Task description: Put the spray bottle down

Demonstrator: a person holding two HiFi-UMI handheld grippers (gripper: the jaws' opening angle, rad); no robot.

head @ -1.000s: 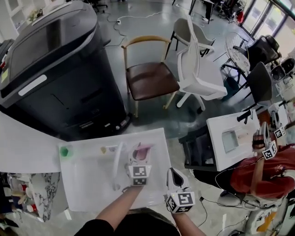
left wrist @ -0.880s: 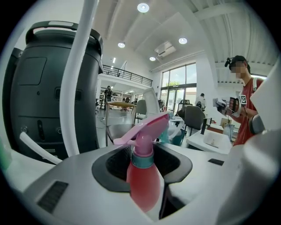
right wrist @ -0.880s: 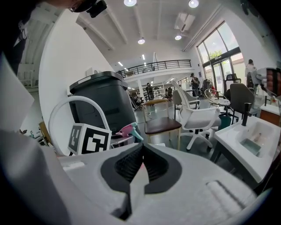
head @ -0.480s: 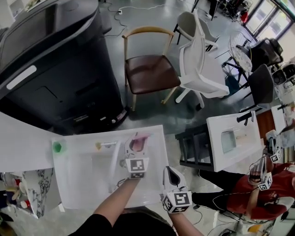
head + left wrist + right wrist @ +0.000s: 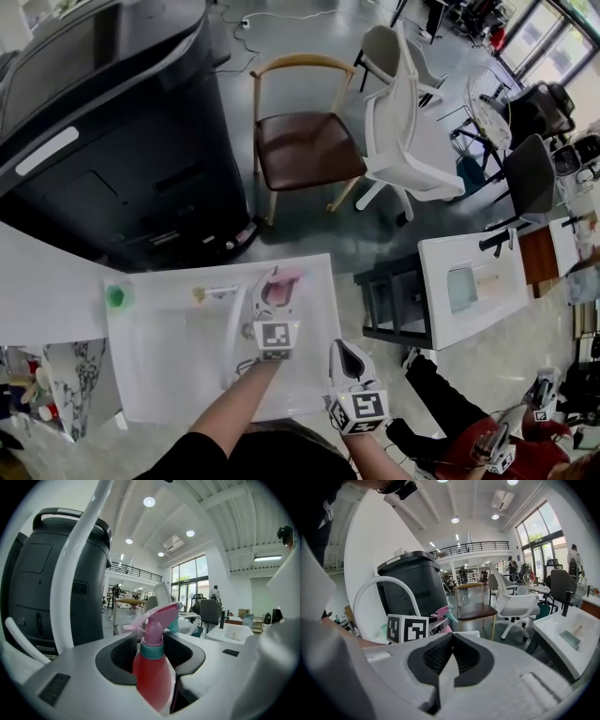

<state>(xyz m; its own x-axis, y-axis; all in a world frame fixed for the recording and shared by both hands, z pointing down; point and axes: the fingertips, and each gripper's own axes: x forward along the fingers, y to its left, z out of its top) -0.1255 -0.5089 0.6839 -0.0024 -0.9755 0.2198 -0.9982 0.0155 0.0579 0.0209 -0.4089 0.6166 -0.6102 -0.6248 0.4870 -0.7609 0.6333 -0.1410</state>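
Spray bottle (image 5: 151,679) pinched in your left gripper (image 5: 153,652), over the white table (image 5: 169,375).

Your left jaws press on its red body just behind the teal collar, and the pink trigger head pokes out past the jaw tips. Your right gripper (image 5: 451,657) sits closed on nothing. The bottle looks like light, smooth, slightly squeezable plastic, likely tippy once stood up. That shoulder below the collar is the sound place to hold it, with a moderate squeeze.
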